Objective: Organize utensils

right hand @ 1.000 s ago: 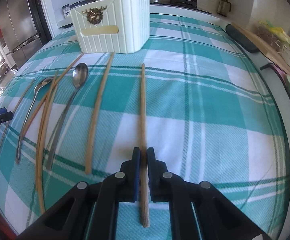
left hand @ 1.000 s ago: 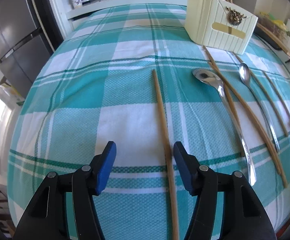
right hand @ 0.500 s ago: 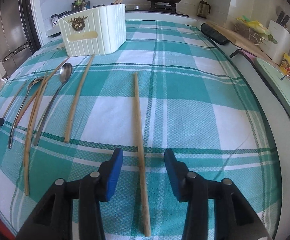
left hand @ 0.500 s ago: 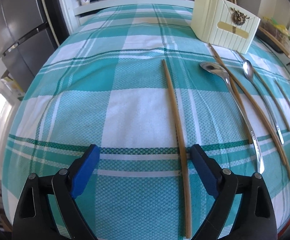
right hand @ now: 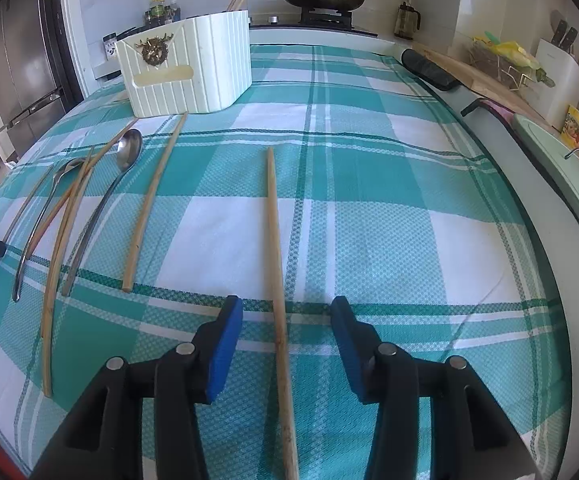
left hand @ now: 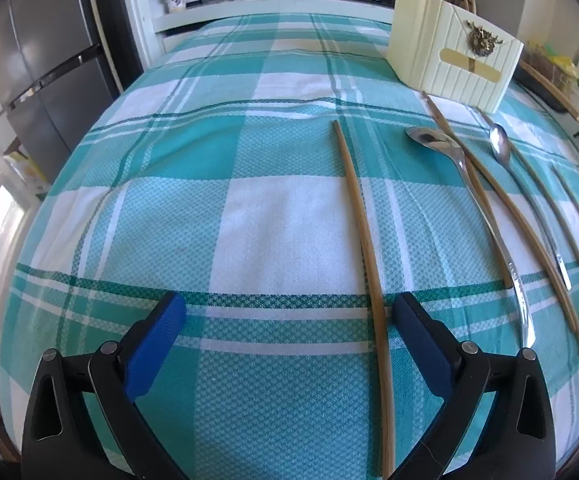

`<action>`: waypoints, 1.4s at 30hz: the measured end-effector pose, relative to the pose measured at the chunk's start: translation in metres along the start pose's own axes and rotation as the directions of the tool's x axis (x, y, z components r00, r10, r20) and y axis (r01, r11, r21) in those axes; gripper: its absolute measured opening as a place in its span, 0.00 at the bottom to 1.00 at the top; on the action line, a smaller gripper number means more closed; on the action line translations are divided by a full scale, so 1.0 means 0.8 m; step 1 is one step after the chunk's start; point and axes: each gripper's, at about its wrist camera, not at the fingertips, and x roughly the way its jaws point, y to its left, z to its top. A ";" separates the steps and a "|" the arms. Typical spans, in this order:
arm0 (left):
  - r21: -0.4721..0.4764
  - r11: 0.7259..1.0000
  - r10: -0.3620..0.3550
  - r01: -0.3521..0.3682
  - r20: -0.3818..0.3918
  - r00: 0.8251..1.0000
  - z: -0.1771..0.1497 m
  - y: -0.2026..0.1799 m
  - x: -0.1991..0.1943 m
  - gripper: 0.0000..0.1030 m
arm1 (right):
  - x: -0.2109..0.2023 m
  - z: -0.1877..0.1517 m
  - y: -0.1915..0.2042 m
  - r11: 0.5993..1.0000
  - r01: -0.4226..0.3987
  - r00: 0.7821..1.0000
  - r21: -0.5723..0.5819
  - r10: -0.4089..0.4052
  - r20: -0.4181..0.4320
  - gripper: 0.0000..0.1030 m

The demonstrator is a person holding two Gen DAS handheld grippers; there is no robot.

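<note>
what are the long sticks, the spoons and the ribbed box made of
Chopstick: looks like bamboo or wood, matte tan with faint grain.
Spoons: likely stainless steel, mirror-bright with reflections.
Ribbed box: probably moulded plastic, matte cream; its gold emblem may be metal.

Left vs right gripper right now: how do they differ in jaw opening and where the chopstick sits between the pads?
The left gripper stands wider open than the right gripper; both have just been opening. In the left gripper, its chopstick lies right beside one pad; in the right gripper, its chopstick lies about midway, clear of both pads. Shared: blue pads, one wooden chopstick lying released on the checked cloth.
</note>
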 end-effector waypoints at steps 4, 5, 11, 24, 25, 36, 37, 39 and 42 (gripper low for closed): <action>-0.007 1.000 0.003 -0.003 0.005 1.000 -0.003 0.000 -0.001 1.00 | 0.000 0.000 0.001 1.000 -0.006 1.000 -0.003 0.006 -0.003 0.49; -0.006 1.000 0.002 -0.002 0.001 1.000 -0.003 0.000 -0.002 1.00 | 0.000 0.000 0.002 1.000 -0.004 1.000 -0.005 0.004 -0.004 0.49; 0.016 1.000 -0.025 0.026 -0.086 0.996 0.013 0.003 0.005 0.99 | 0.001 0.007 0.000 0.999 -0.023 0.999 -0.036 0.021 -0.050 0.49; 0.115 0.989 -0.068 0.092 -0.195 0.978 0.076 -0.016 0.038 0.83 | 0.026 0.053 -0.011 0.982 -0.121 0.963 -0.146 0.081 -0.256 0.49; 0.122 0.988 -0.069 0.095 -0.202 0.977 0.082 -0.018 0.041 0.82 | 0.030 0.059 -0.010 0.981 -0.125 0.962 -0.151 0.083 -0.259 0.49; 0.161 0.972 -0.138 0.168 -0.183 0.973 0.124 -0.043 0.057 0.05 | 0.088 0.141 0.008 0.982 -0.152 0.965 -0.108 0.125 -0.229 0.07; 0.173 0.972 -0.127 0.156 -0.172 0.977 0.122 -0.046 0.054 0.05 | 0.091 0.144 0.009 0.983 -0.156 0.967 -0.099 0.132 -0.220 0.06; 0.199 0.972 -0.102 0.128 -0.135 0.986 0.120 -0.050 0.044 0.04 | 0.087 0.149 0.008 0.982 -0.175 0.967 -0.063 0.160 -0.198 0.06; 0.161 0.974 -0.151 0.159 -0.061 0.987 0.125 -0.039 0.010 0.04 | 0.051 0.155 0.000 0.977 -0.213 0.971 -0.008 0.211 -0.111 0.06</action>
